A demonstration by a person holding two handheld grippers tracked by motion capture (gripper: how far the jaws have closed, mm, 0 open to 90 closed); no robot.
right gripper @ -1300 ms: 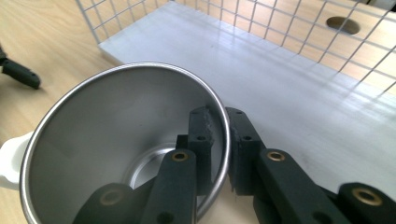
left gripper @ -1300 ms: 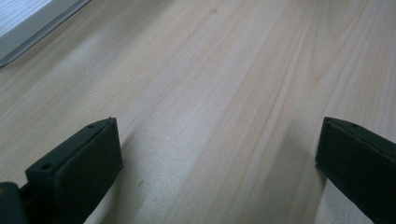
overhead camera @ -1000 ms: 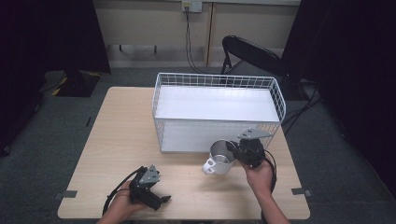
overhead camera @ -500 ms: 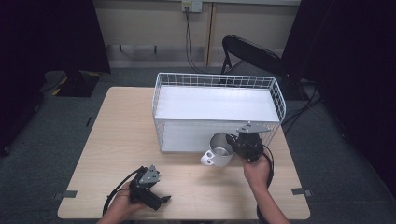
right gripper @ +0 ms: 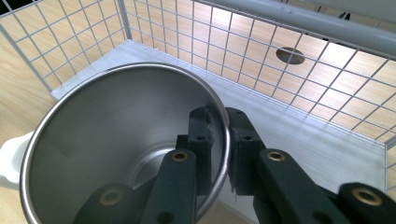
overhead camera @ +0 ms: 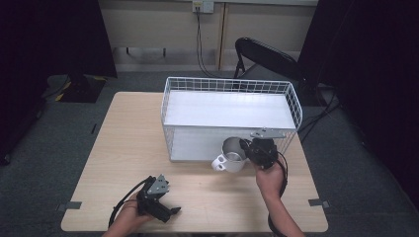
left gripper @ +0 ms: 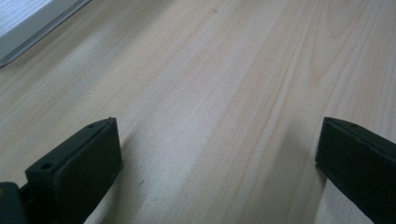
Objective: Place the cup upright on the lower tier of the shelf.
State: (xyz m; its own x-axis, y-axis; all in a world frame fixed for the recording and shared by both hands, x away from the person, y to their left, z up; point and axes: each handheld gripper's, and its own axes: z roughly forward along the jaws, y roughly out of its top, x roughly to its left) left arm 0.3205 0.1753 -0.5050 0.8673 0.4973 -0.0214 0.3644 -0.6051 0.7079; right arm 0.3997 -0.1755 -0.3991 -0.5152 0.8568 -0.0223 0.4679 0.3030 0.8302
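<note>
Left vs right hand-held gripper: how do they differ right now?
The left hand-held gripper has its jaws wide apart with nothing between them; the right hand-held gripper is shut on the rim of the cup, one jaw inside, one outside. The left sits low near the table's front edge; the right holds the cup up at the front wall of the basket. Both are black, each held in one hand.

A: Is the mug (right gripper: 116, 149) whole in the right gripper view?
B: No, its lower rim is cut off by the bottom edge, and the white handle (right gripper: 11, 161) by the left.
A: The mug's base?
B: Partly hidden behind 1 of the fingers (right gripper: 201, 135).
</note>
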